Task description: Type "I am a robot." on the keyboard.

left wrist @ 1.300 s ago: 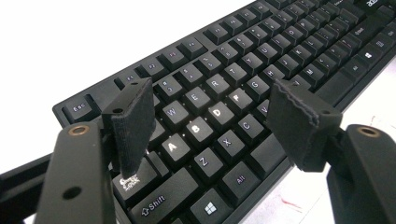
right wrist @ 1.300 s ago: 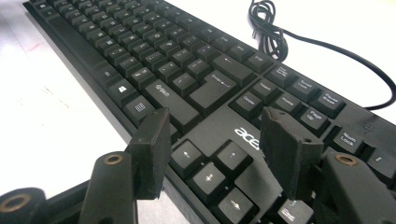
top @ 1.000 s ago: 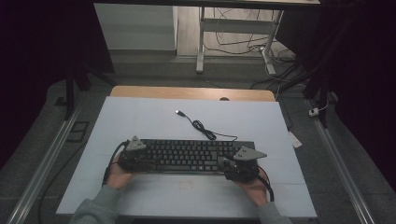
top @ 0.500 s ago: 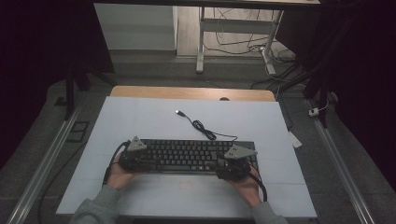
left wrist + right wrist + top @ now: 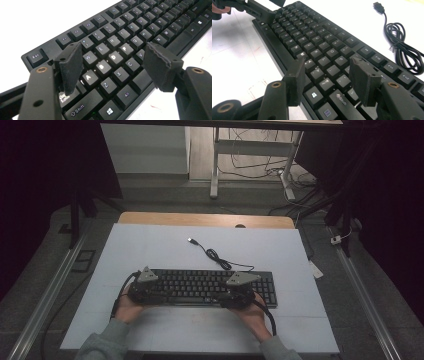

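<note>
1. Nearest, both hands sat at the table's (image 5: 150, 245) front edge; left gripper (image 5: 145, 287) jaws stood apart over the keyboard's (image 5: 210, 282) left keys, clamping nothing.
2. Right gripper (image 5: 239, 290) jaws, apart, had just been closing above right-side keys, nothing between.
3. Farther back, the keyboard's cable (image 5: 216, 256) lay coiled; USB plug (image 5: 191, 240) beyond.

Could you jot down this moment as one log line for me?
left gripper: open, over keyboard left end | right gripper: open, jaws just closing a little, nothing gripped, over right keys | cable: loose on table

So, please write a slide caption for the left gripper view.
Open hand-held gripper poised over the letter keys of a black keyboard.
</note>
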### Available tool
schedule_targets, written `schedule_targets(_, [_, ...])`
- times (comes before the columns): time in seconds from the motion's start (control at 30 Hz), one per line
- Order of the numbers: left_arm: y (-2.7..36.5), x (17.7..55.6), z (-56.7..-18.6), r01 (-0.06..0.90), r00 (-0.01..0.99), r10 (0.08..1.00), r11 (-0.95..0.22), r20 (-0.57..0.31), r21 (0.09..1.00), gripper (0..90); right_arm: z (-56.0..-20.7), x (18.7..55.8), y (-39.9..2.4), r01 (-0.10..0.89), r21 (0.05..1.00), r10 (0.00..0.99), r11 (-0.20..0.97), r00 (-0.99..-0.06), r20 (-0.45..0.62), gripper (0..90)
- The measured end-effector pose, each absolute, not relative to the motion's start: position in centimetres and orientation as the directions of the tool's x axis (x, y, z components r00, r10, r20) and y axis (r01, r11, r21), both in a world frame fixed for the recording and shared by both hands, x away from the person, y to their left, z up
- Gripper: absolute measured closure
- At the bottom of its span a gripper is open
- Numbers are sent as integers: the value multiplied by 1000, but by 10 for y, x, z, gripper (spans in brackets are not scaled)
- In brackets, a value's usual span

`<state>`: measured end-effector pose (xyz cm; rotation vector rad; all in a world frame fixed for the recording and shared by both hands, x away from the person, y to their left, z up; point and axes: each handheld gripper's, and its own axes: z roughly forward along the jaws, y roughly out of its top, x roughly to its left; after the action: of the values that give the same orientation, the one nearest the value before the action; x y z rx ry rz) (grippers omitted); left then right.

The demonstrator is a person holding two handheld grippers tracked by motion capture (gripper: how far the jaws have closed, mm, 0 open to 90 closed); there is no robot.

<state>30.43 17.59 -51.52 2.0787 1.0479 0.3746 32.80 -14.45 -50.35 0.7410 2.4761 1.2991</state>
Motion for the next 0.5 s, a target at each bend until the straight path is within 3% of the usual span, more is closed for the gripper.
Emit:
schedule_targets(0.23, [175,304,-516,558,620,781,-375,-71,740,321,-504,328,-139,318,818,538,479,-843,13,521])
schedule_targets(0.5, [174,305,-517,558,624,779,-385,-66,735,318,-505,328,-134,313,814,522,489,-853,15,711])
